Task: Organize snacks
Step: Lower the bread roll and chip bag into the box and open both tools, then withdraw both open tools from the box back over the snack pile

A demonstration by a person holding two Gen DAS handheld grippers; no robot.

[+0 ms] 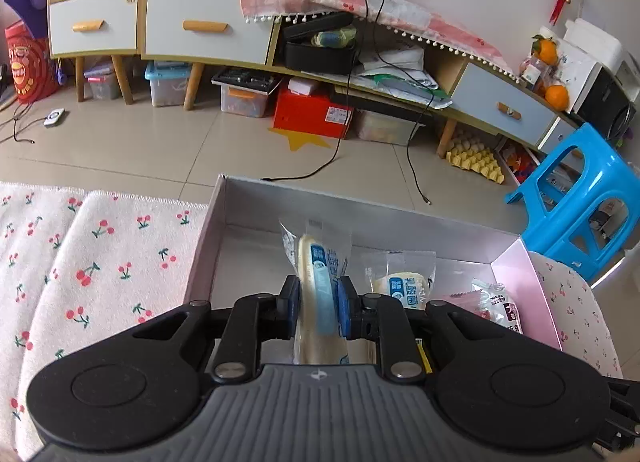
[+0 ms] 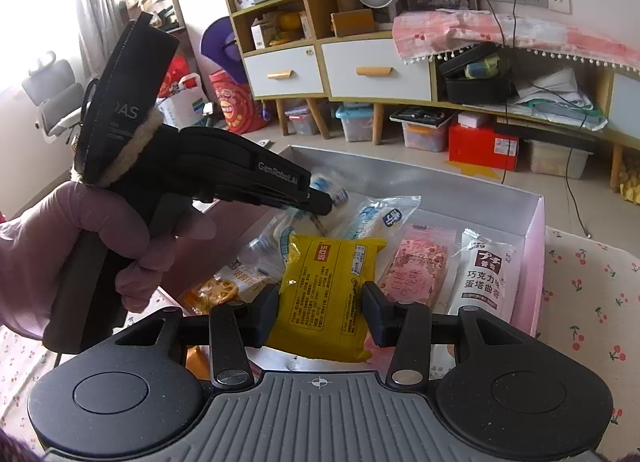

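Left tool point(image 1: 319, 304) pinches a cream-filled bread packet point(image 1: 316, 286); right tool point(image 2: 320, 312) gapes over a yellow packet point(image 2: 332, 294).

Box point(image 1: 360, 205) walls looked matt silver inside, pink w/ slight sheen at 3 o'clock. Bread wrapper point(image 1: 316, 262) was clear glossy plastic; yellow pack point(image 2: 328, 294) shiny foil-like. Cloth point(image 1: 100, 254) was soft, fuzzy. Left gripper point(image 1: 319, 304): matt black plastic, blue pads.

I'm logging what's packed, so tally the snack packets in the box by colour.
Clear blue-and-white bread packets: 2, one in the left tool
Yellow foil packet: 1
Pink packet: 1
White packet with dark label: 1
Orange packet: 1
Total: 6
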